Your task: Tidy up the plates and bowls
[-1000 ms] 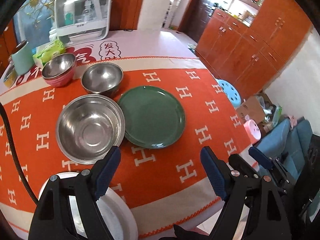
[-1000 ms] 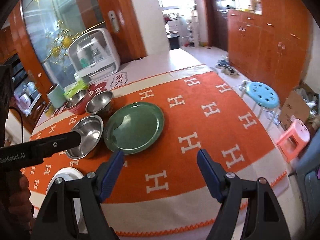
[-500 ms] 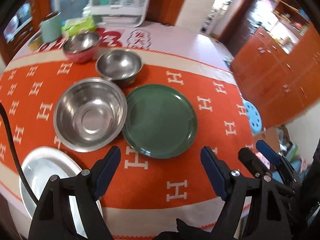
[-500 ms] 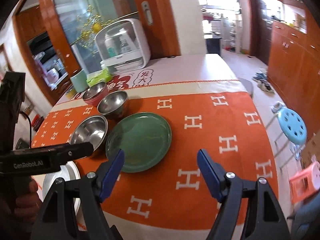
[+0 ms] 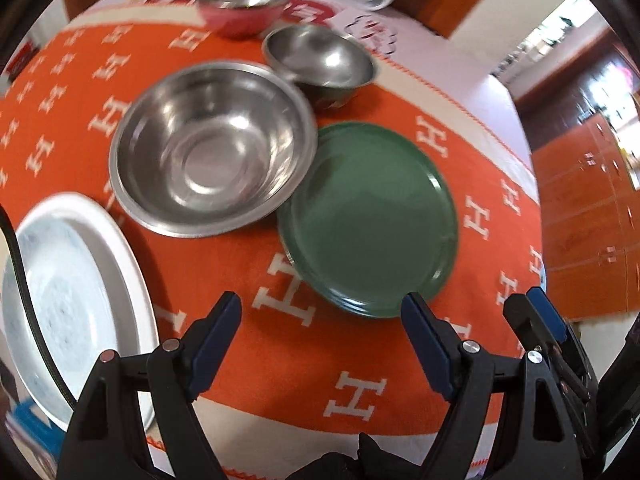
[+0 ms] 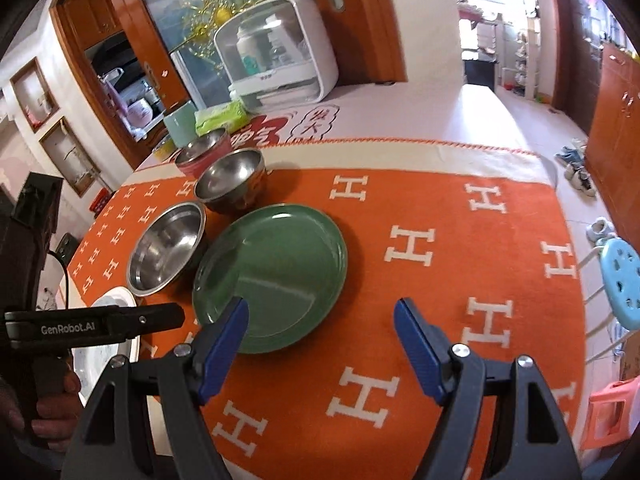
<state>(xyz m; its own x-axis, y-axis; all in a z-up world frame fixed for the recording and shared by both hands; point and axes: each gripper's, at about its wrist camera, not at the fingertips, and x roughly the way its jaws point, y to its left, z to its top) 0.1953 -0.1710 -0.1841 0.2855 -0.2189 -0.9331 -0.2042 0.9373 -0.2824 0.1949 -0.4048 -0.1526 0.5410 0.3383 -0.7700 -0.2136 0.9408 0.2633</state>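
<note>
1. Left wrist view, nearest: the left gripper (image 5: 320,316) hangs above the orange cloth (image 5: 280,344), its jaws released and holding nothing. The right gripper (image 6: 320,320) is also spread wide and empty.
2. Just beyond, the green plate (image 5: 372,216) lies at about 12 to 1 o'clock from the left jaws, its near rim just in front of them. The white plate (image 5: 68,292) is at 9 o'clock.
3. Farther, the large steel bowl (image 5: 212,152) sits at 11 o'clock, its rim over the green plate's edge.
4. Farthest are the small steel bowl (image 5: 320,60) and the pink bowl (image 5: 240,8).
5. I judge that the left gripper is nearer to the green plate.
</note>
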